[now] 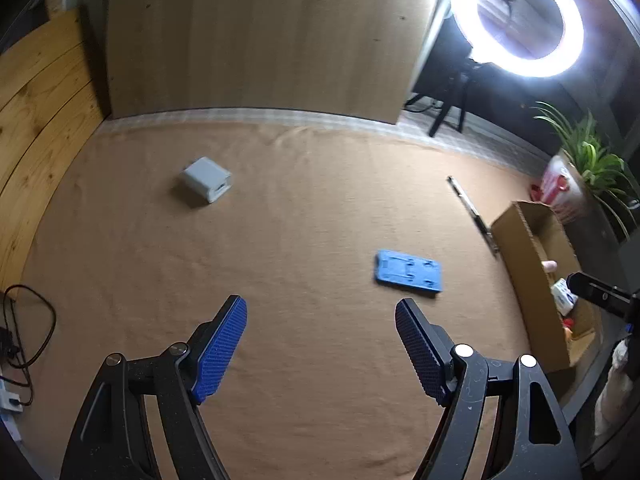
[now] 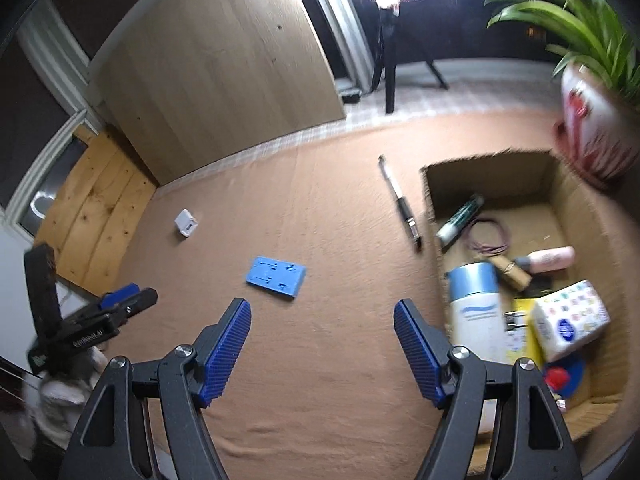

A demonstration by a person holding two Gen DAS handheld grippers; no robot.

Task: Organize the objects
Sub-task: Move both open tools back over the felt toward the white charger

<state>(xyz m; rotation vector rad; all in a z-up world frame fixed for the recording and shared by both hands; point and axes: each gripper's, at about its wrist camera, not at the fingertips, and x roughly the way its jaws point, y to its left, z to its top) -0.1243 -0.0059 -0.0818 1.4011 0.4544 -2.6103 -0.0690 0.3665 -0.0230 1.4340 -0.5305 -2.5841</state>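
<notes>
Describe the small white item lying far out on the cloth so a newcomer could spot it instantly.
Start at the tan cloth covering the table and look to its far left part, toward the upright wooden panel. There sits a white charger block, alone. Unlike the flat blue plate and the thin pen nearer the cardboard box, it is boxy and pale.

Open cloth around blue plate and white cube; pen hugs box wall

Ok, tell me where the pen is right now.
The pen lies on the brown cloth just outside the cardboard box's left wall, right of the blue plate; in the left wrist view it sits far right.
</notes>
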